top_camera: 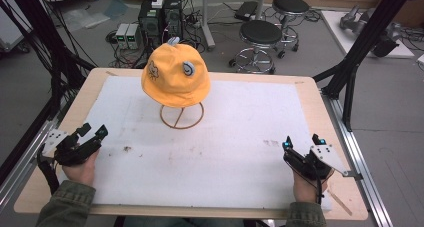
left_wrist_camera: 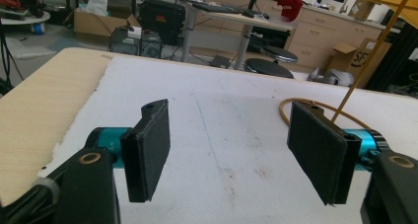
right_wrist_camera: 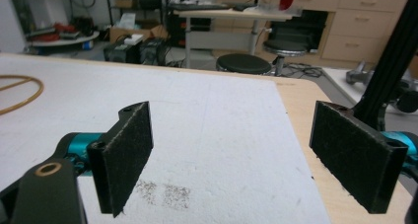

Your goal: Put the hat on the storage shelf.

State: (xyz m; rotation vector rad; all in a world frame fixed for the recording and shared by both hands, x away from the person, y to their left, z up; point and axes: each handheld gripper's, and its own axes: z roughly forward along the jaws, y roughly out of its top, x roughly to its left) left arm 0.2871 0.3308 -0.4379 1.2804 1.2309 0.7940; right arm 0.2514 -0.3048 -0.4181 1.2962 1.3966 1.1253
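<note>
A yellow hat (top_camera: 174,73) sits on a wire stand (top_camera: 181,116) toward the far middle of the white mat (top_camera: 225,152) that covers the table (top_camera: 320,112). The left gripper (top_camera: 93,131) rests at the mat's near left edge and the right gripper (top_camera: 301,141) at its near right, both well apart from the hat. Each has its jaws spread wide with nothing between them.

Across the lab we can read one marking only: the letters "SF" printed in black on a cardboard box (left_wrist_camera: 356,57) by the far cabinets. We make out no other legible text.
</note>
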